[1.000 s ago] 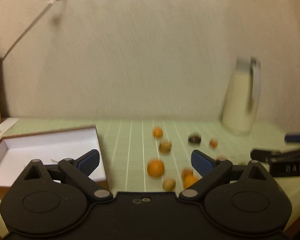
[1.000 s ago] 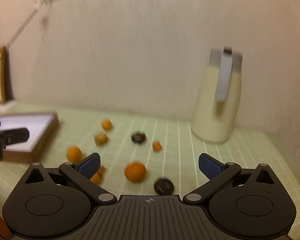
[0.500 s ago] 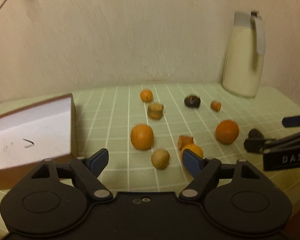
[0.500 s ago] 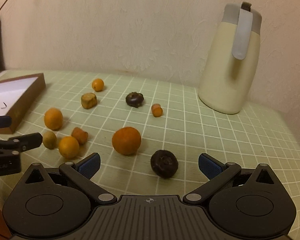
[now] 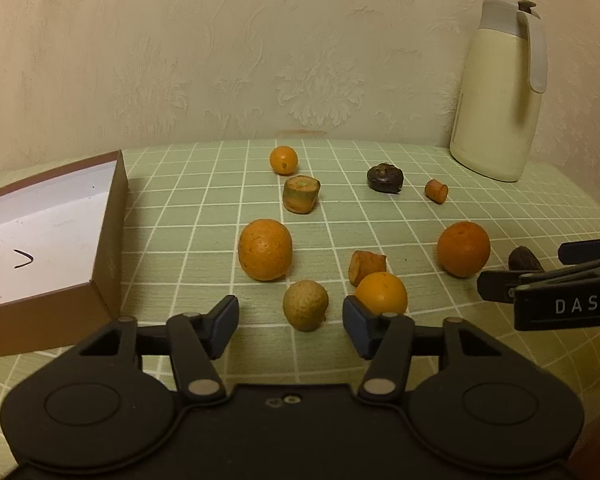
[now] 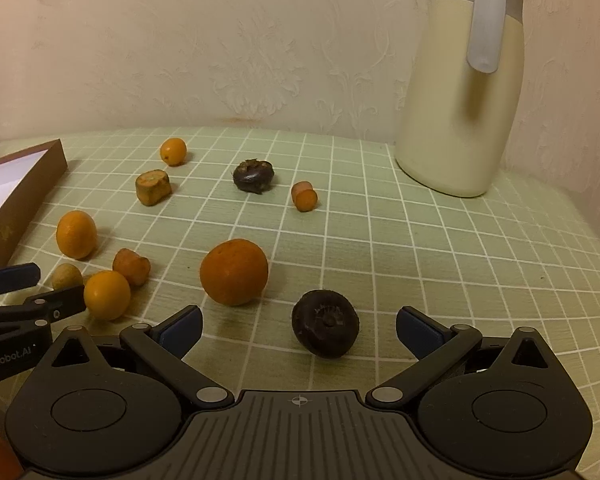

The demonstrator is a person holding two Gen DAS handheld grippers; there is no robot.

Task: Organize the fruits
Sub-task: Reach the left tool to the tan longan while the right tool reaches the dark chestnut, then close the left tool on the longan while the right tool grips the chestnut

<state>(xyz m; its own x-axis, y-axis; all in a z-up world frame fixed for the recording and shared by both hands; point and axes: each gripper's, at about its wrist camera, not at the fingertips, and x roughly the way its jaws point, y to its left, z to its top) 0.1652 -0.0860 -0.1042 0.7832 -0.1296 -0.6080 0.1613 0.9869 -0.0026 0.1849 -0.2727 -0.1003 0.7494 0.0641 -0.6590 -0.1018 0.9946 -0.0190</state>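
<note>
Green checked cloth covers the worktop (image 5: 380, 208), and the fruits lie scattered across it, all apart from the brown box (image 5: 112, 240) with a white inside that sits at the left edge.

The left tool (image 5: 290, 322) has just been closing; its jaws stand half apart with a gap on each side of the small greenish-brown fruit (image 5: 305, 305), which lies between the blue pads without touching either. Just to the right of that fruit is a small round orange (image 5: 381, 293), close against the right pad, and behind it a short brownish chunk (image 5: 367, 266) lies on its side, its long axis running left to right. A larger orange (image 5: 265, 255), slightly egg-shaped, stands with its long axis upright to the left of these.

The right tool (image 6: 299, 330) hangs with its jaws wide apart and nothing gripped. A dark round fruit (image 6: 325, 328) lies on the cloth between its pads, clear of both, its dimpled end facing the camera. Just beyond it to the left is the big orange (image 6: 234, 272).

Farther back lie a small orange (image 6: 173, 151), a cut stub (image 6: 152, 186) with its flat face turned up, another dark fruit (image 6: 253, 176), and a small orange stub (image 6: 304, 196) lying on its side, its cut end towards the back left. A cream jug (image 6: 458, 92) with a grey handle stands upright at the back right.
</note>
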